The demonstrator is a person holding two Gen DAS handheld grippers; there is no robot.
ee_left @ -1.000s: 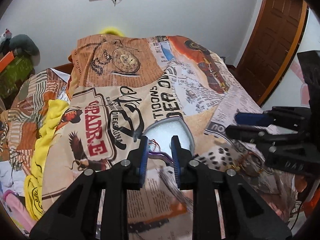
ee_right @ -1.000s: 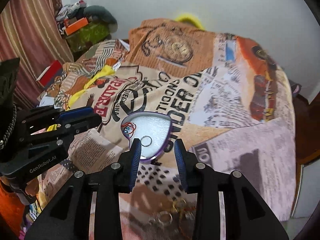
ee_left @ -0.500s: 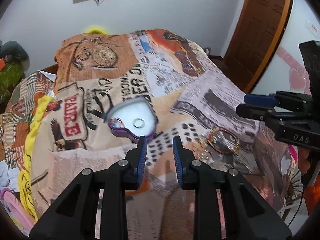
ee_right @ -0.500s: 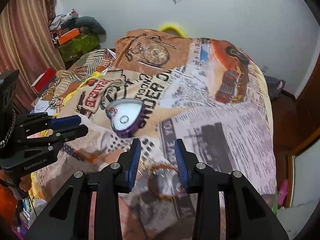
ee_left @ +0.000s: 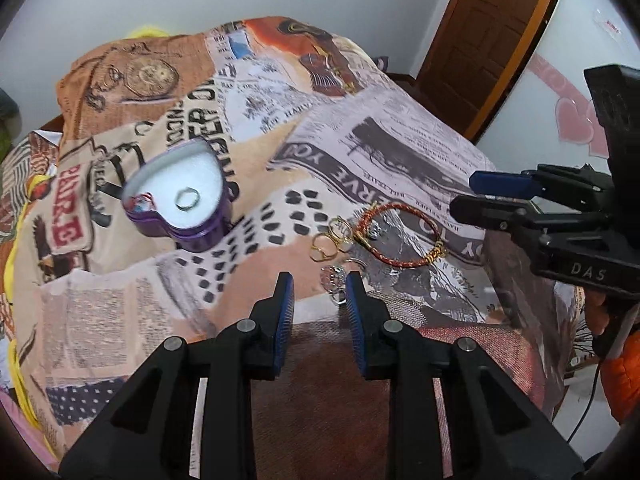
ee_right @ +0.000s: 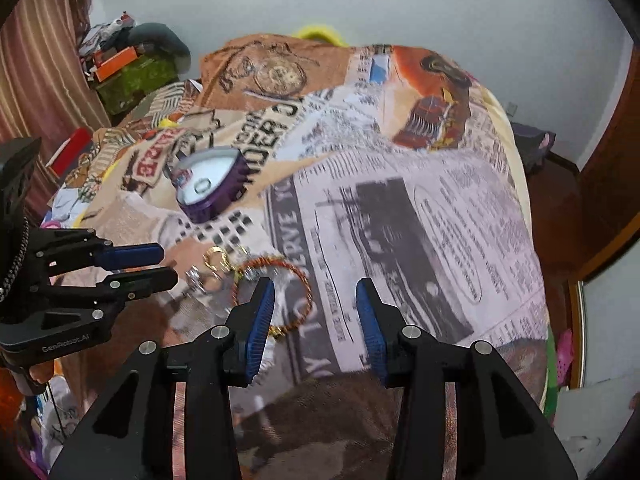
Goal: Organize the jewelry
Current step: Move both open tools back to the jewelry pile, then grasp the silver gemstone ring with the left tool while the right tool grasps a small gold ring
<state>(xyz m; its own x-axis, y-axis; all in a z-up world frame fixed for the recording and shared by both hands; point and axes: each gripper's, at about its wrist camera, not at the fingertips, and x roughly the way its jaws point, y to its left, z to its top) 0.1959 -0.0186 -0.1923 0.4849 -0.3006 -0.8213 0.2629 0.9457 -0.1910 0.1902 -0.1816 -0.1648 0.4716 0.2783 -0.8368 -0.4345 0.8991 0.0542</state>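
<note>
A purple heart-shaped box (ee_left: 180, 200) with a white lining lies open on the printed bedspread and holds a ring (ee_left: 187, 199) and a small red-blue piece. It also shows in the right wrist view (ee_right: 210, 188). A red-and-gold bracelet (ee_left: 400, 236), gold rings (ee_left: 330, 240) and silver rings (ee_left: 334, 278) lie loose on the cloth. My left gripper (ee_left: 320, 292) is open and empty, just short of the silver rings. My right gripper (ee_right: 316, 300) is open and empty, over the bracelet (ee_right: 276, 292).
The printed bedspread (ee_right: 420, 200) covers a bed that drops off at the right and near edges. Clutter and a green box (ee_right: 136, 76) sit at the back left. A wooden door (ee_left: 492, 32) stands at the back right.
Both grippers have drawn back from the heart box toward the near right, over the loose bracelet and rings. The right gripper has opened wider.
</note>
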